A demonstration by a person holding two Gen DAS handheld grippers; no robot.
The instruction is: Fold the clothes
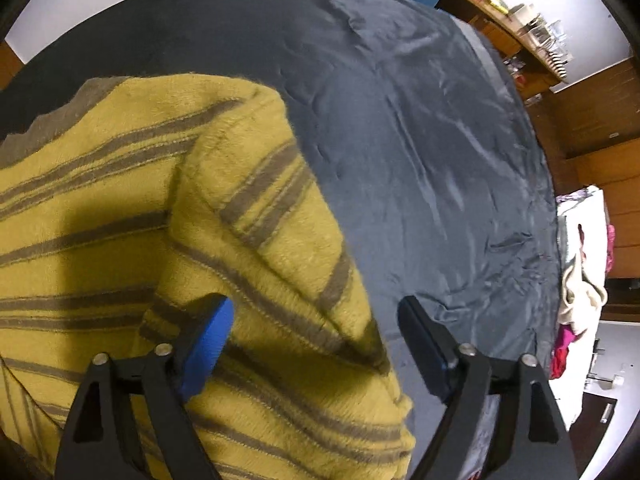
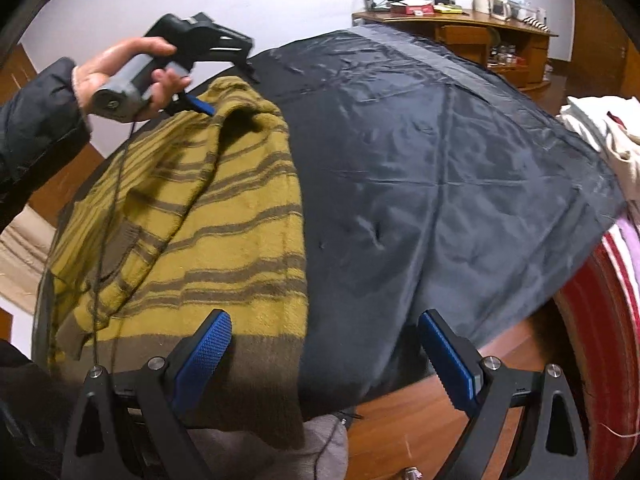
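Observation:
A mustard-yellow sweater with brown stripes [image 1: 120,220] lies on a dark grey sheet [image 1: 400,140]; one part is folded over its body. My left gripper [image 1: 316,344] is open just above the sweater's right edge. In the right wrist view the sweater [image 2: 224,240] lies at the left of the sheet [image 2: 440,180], its brown hem toward me. My right gripper [image 2: 324,356] is open and empty above the hem and the sheet's near edge. The left gripper [image 2: 200,104] shows there held in a hand over the sweater's far end.
A wooden desk with clutter [image 2: 460,28] stands beyond the sheet. A pile of white and pink clothes [image 1: 580,280] lies right of the sheet, and shows in the right wrist view [image 2: 600,132]. A red striped cloth [image 2: 600,320] and wooden floor [image 2: 400,420] are nearby.

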